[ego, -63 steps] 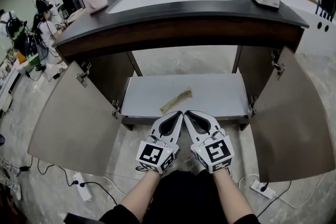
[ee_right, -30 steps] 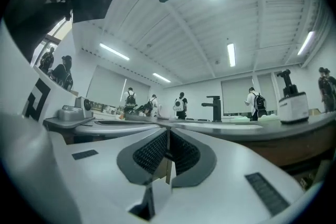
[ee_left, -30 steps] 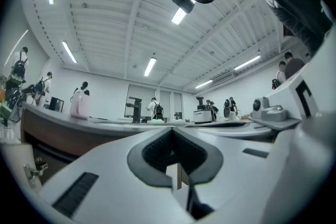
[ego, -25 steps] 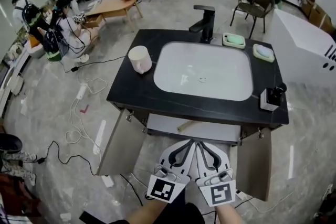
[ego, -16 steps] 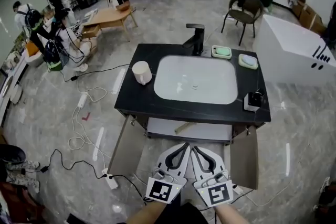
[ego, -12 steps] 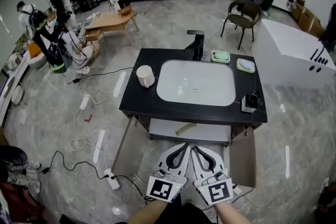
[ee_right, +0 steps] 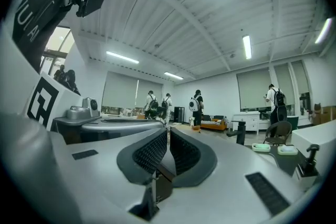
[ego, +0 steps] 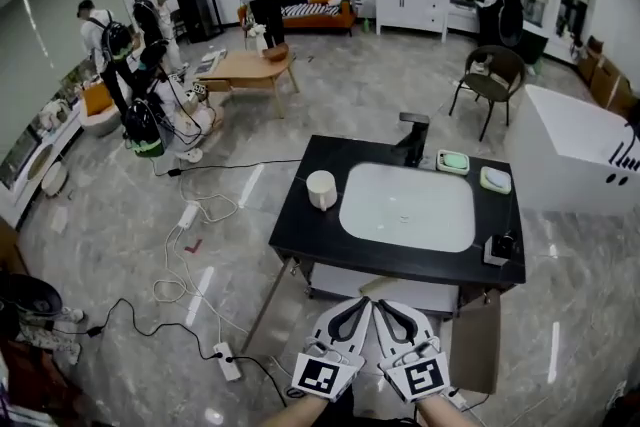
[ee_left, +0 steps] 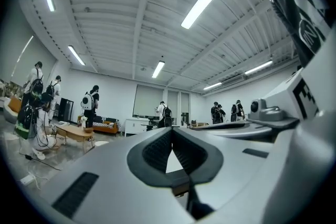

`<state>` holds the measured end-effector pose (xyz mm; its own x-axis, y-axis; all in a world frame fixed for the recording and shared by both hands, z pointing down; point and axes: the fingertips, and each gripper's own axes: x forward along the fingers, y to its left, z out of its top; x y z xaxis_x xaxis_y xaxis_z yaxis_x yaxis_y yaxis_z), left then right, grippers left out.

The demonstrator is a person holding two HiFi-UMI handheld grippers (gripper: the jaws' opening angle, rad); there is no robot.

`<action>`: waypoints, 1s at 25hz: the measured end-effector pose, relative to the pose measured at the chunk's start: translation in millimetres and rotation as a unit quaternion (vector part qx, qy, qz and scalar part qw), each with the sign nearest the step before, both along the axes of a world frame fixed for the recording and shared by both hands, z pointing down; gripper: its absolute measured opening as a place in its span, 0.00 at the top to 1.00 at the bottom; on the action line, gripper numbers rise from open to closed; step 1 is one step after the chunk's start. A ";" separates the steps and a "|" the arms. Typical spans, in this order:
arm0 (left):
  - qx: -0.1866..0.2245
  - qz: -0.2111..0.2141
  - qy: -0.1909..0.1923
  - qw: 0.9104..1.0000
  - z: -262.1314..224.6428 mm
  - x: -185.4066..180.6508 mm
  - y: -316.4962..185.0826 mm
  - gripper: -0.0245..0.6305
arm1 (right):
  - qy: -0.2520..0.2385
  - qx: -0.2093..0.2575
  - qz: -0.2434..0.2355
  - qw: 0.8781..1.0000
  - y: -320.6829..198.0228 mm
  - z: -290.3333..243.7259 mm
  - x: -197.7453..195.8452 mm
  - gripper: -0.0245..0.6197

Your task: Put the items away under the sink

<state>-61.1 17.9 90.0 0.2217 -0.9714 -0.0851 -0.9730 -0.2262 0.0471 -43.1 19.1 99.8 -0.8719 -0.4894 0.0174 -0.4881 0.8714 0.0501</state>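
Cup (ego: 321,189): cream, upright on black counter (ego: 297,221), just left of white basin (ego: 405,207).
Green soap dish (ego: 452,161): behind basin, right of tap (ego: 413,137).
Left gripper (ego: 363,303): jaws together, nothing between.
Right gripper (ego: 384,305): jaws together, nothing between.

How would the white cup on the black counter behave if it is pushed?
The white cup stands upright and looks squat, so a low push would probably slide it rather than tip it. It stands near the counter's left edge, so it might fall off.
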 end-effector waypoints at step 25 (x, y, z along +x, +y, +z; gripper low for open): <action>-0.063 -0.082 0.045 0.994 54.7 -184.9 -163.1 0.95 | 0.048 -0.073 -0.071 0.994 -158.3 54.6 -179.0 0.90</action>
